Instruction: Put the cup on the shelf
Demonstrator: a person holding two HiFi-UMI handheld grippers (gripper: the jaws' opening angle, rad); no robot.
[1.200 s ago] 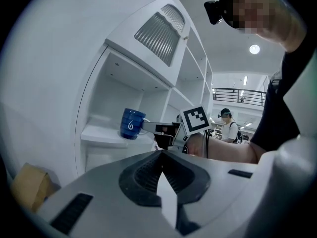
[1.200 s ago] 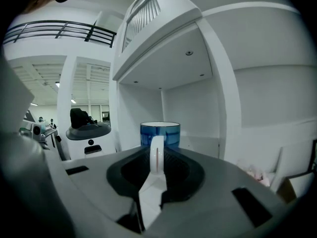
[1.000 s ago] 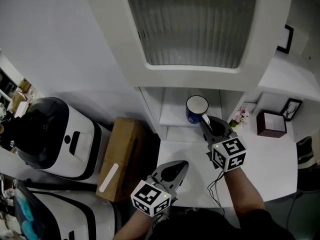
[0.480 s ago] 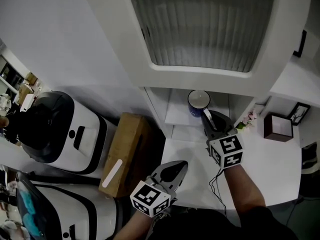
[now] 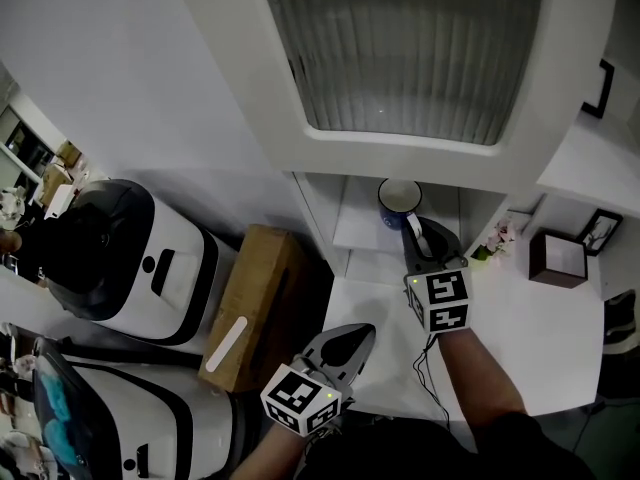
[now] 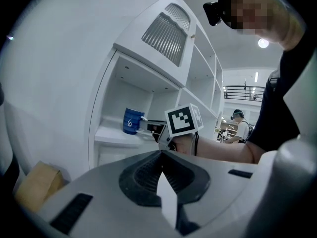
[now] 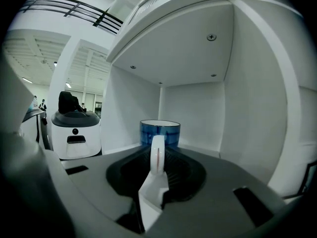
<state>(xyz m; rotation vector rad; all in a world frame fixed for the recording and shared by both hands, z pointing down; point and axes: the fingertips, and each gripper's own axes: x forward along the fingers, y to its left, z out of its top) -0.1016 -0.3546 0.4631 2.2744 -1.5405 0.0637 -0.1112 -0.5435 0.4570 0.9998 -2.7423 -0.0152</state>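
Inside the open compartment of the white cabinet (image 5: 300, 138), the blue cup (image 5: 399, 204) stands upright on the shelf (image 5: 352, 230), right of the shelf's middle. Its white handle (image 7: 157, 150) points out at the right hand-held gripper (image 5: 411, 230), whose jaws are clamped on that handle. The right gripper view shows the handle pinched edge-on between the jaws, with the cup's rim just beyond. The left gripper view shows what that one hides: the cup's bottom meeting the shelf board. The left hand-held gripper (image 5: 350, 338) hangs low over the table's (image 5: 530, 328) front edge, well apart from the cup, jaws together on nothing. Bare shelf lies left of the cup and behind it; the compartment's right wall (image 7: 257, 123) is near, and the ceiling sits well above the rim. At the table's right edge, a dark box (image 5: 557, 258) and flowers (image 5: 497, 236) stand apart from the right arm.
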